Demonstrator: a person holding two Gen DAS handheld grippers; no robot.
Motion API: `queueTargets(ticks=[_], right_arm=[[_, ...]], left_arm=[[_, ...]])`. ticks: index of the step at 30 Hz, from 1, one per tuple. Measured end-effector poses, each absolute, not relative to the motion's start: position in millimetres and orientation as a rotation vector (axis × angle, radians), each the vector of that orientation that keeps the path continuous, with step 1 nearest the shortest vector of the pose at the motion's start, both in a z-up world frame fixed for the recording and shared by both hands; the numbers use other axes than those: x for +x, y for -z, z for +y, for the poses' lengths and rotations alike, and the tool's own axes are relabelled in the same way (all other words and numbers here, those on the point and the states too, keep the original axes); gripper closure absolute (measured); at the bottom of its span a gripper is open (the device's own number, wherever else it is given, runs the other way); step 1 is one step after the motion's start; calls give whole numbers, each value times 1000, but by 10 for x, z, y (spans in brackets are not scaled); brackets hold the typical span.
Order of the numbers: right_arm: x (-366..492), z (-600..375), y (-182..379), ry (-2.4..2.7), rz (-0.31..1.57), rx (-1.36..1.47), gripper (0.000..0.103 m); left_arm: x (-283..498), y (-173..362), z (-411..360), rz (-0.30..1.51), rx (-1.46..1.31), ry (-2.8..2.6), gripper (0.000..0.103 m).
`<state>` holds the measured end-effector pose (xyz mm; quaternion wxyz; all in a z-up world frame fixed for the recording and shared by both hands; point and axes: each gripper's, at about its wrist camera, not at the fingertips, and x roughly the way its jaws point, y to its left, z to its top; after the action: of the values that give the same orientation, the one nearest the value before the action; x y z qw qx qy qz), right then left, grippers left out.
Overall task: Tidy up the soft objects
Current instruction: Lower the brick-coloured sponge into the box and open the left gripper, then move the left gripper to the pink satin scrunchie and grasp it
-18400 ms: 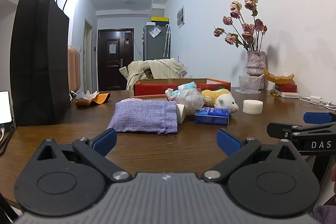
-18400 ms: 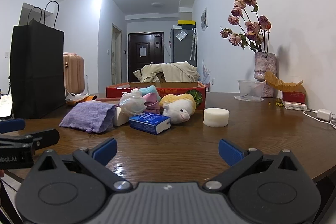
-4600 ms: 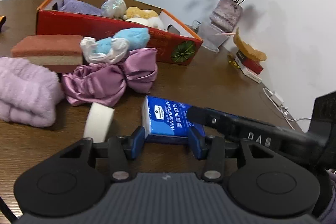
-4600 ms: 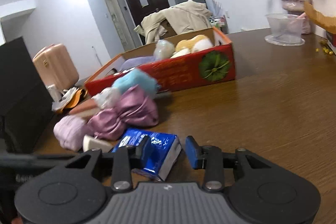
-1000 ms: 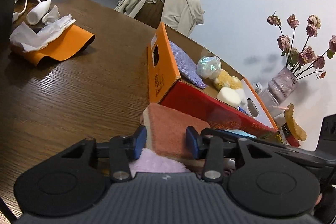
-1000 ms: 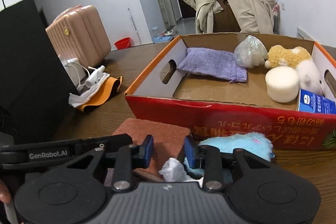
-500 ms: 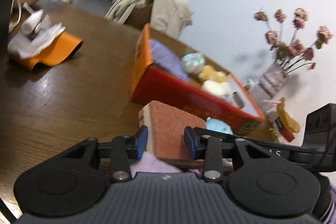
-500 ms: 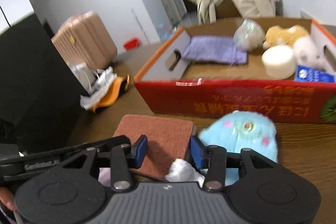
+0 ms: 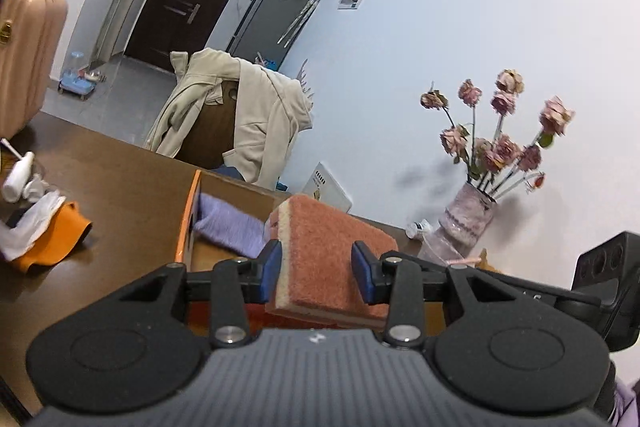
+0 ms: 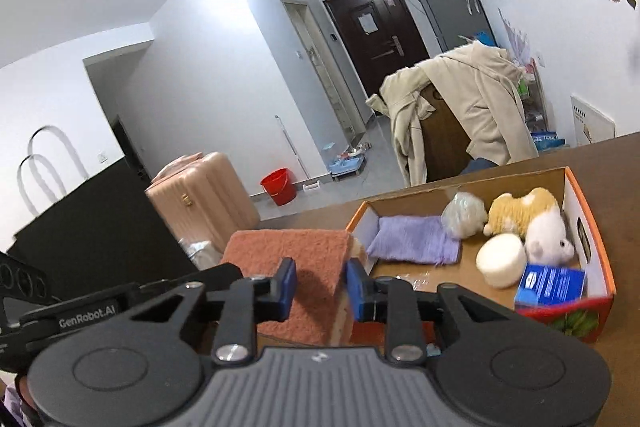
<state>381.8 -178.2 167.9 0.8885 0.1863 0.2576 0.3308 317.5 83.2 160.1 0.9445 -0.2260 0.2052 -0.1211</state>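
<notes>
Both grippers are shut on one orange-topped sponge with a cream base. In the left wrist view my left gripper [image 9: 318, 269] pinches the sponge [image 9: 328, 255] and holds it lifted in front of the red cardboard box [image 9: 186, 227]. In the right wrist view my right gripper [image 10: 320, 287] grips the same sponge [image 10: 296, 259] near its right edge, left of the box [image 10: 596, 231]. The box holds a purple pouch [image 10: 412, 239], a clear bag [image 10: 464, 215], a yellow and white plush [image 10: 528, 215], a white round sponge [image 10: 502, 259] and a blue tissue pack [image 10: 552, 285].
A vase of dried roses [image 9: 472, 219] stands at the right on the brown table [image 9: 120, 195]. An orange cloth with white tissue and a small bottle [image 9: 40, 227] lies at the left. A black bag [image 10: 88, 227] stands at the left. A chair with a beige coat [image 9: 232, 123] is beyond the table.
Both grippers have lifted the sponge off the table and carried it up toward the box. The views now tilt upward, and the blue plush and purple items have dropped out of view.
</notes>
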Motion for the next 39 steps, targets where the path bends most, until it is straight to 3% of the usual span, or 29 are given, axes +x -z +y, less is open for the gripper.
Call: queueTargets(ticks=[8, 16, 21, 32, 35, 39], right_arm=[[4785, -1558, -1315, -630, 675, 392, 77], [5214, -1263, -712, -603, 810, 361, 74], [5221, -1113, -572, -620, 861, 321, 71], [4812, -1259, -1059, -645, 776, 242, 69], [4531, -1456, -1298, -635, 707, 201, 59], [4002, -1752, -1604, -600, 596, 136, 56]], left_arm=[[4217, -1237, 933, 555, -481, 173, 66], [4547, -668, 1043, 673, -466, 127, 66], [4412, -735, 980, 641, -399, 129, 54], [3927, -1314, 1037, 542, -351, 82, 50], [3666, -1507, 1029, 511, -325, 81, 45], [3175, -1733, 924, 440, -269, 148, 33]])
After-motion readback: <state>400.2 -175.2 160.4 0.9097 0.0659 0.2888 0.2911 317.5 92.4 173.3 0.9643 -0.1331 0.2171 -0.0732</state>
